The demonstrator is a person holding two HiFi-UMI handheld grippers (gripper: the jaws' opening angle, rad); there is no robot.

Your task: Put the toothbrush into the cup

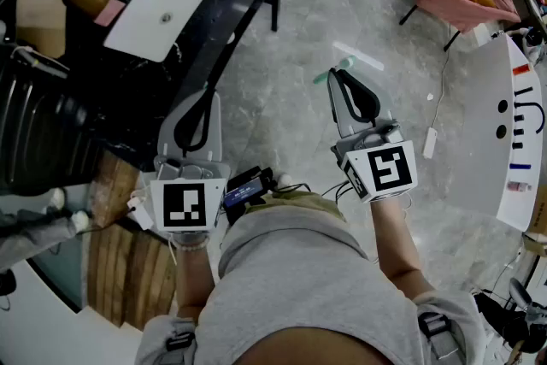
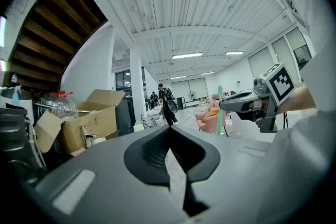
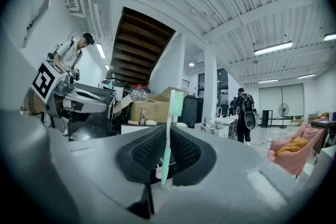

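Both jaws closed: left gripper (image 2: 169,135) empty; right gripper (image 3: 167,132) on toothbrush (image 3: 176,105), clearest in own view.

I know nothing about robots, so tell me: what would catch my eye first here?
A mint-green toothbrush pokes up out of the right claw, which is pinched shut on its handle. The left claw beside it is shut on nothing. Both carry cubes with black square markers.
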